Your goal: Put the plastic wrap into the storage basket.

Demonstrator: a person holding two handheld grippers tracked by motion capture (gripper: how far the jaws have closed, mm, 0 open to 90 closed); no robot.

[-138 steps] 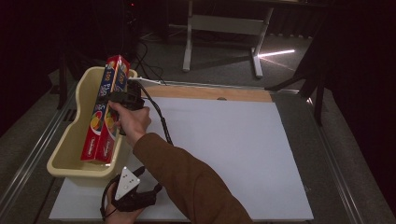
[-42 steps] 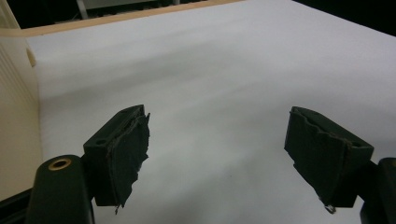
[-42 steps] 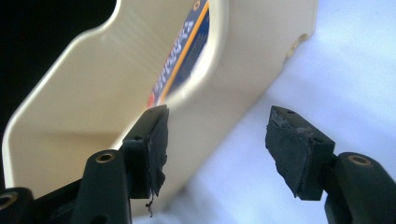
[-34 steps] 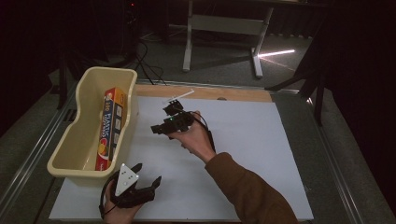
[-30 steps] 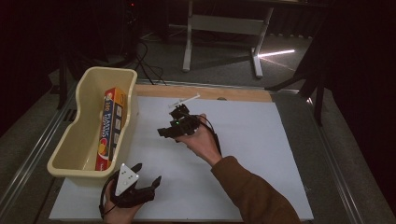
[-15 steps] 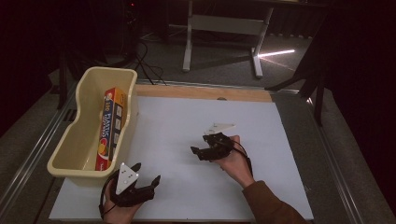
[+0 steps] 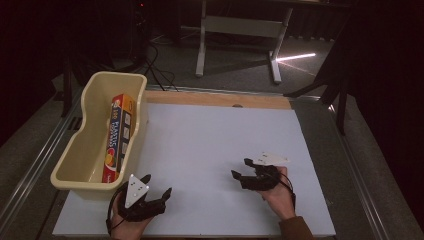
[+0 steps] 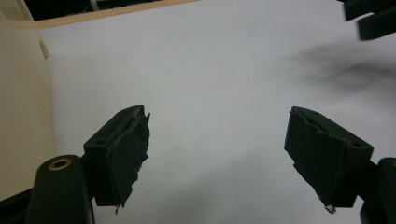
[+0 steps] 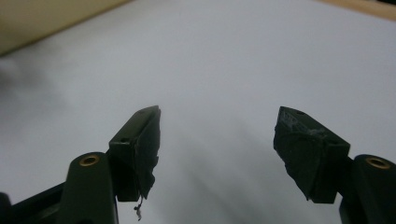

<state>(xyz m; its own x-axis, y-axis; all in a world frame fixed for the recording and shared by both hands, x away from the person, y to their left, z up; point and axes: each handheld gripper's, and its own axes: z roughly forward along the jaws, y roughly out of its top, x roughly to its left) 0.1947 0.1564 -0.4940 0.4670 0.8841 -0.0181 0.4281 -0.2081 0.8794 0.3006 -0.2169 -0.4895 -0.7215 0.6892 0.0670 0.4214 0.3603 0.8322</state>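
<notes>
A red and orange plastic wrap box [image 7: 118,136] lies lengthwise inside the cream plastic tub [image 7: 75,155] at the table's left. My left gripper [image 7: 156,186] rests at the front left of the white board, just right of the tub's near corner, open with nothing between its jaws [image 8: 217,144]. My right gripper [image 7: 242,169] sits at the front right of the board, pointing left, also open and empty [image 9: 217,140]. In the left gripper view the tub wall [image 8: 18,107] runs along the left edge and the right gripper's fingertips [image 8: 371,18] show at the top right.
A white board [image 7: 210,145] covers the tabletop, with a wooden strip [image 7: 215,99] along its far edge. Metal rails [image 7: 30,160] flank the table. A white desk frame [image 7: 240,30] stands on the floor behind.
The right hand left the box lying in the tub, then drew its gripper back across the board to the front right. The left gripper has stayed put.
</notes>
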